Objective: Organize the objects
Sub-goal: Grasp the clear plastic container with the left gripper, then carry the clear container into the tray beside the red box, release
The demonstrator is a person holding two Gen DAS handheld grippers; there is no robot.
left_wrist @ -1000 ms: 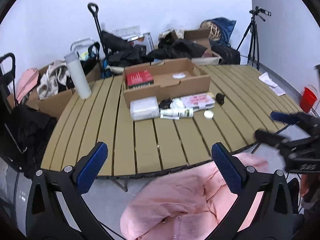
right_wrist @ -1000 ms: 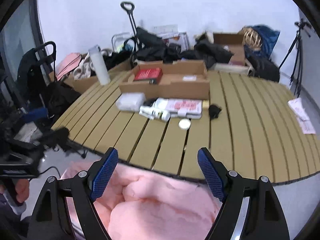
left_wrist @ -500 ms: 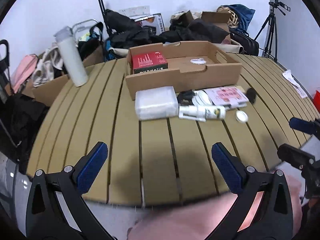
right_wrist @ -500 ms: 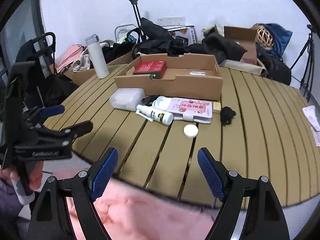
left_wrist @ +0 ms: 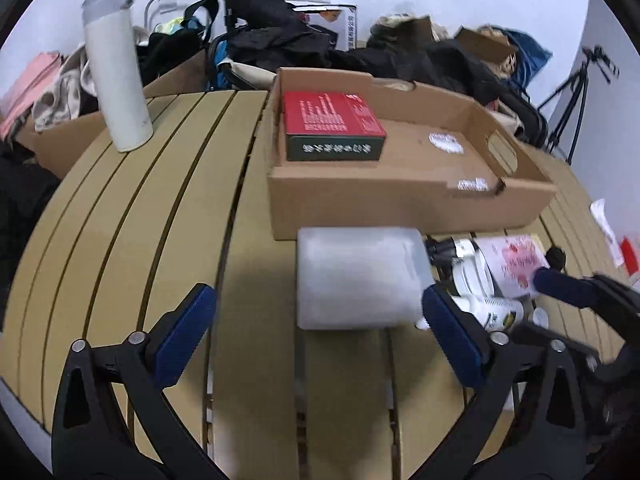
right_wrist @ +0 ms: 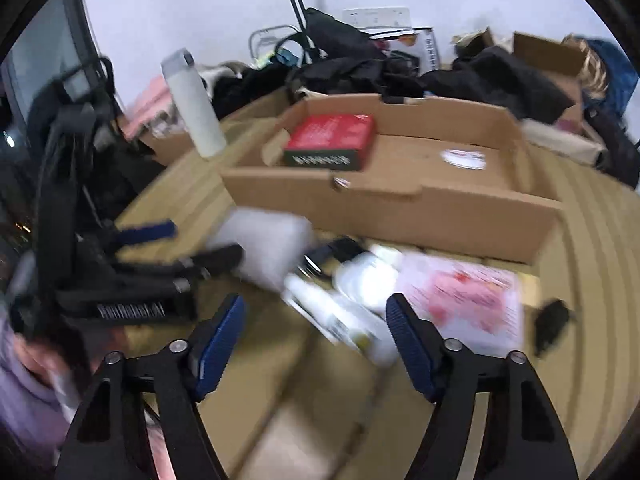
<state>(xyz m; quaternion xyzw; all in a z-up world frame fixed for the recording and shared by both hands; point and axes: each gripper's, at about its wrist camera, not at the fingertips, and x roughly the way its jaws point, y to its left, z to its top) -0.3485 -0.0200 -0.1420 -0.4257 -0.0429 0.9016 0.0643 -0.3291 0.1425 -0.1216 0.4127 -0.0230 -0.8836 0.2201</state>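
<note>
In the left wrist view my left gripper (left_wrist: 320, 332) hangs over the slatted table (left_wrist: 180, 220), its jaws wide and closing. A white translucent packet (left_wrist: 360, 276) lies just ahead, near the right finger, and the pads do not press it. Behind it stands a cardboard tray (left_wrist: 400, 204) holding a red box (left_wrist: 332, 124). My right gripper (right_wrist: 314, 340) is also closing, with nothing gripped. A white tube (right_wrist: 340, 316), a white bottle (right_wrist: 364, 280) and a pink-printed pack (right_wrist: 464, 296) lie blurred ahead of it. Each gripper shows in the other's view: the right gripper (left_wrist: 548, 308) and the left gripper (right_wrist: 196, 244).
A tall white flask (left_wrist: 116, 68) stands at the table's far left. A small black object (right_wrist: 552, 320) lies right of the pink pack. Bags, dark clothes and cardboard boxes (left_wrist: 400, 56) crowd the space behind the table. A tripod (left_wrist: 576, 92) stands at the far right.
Both grippers have moved forward and down, from above the pink garment at the table's edge to over the items in front of the tray. Both pairs of jaws have narrowed a little.
</note>
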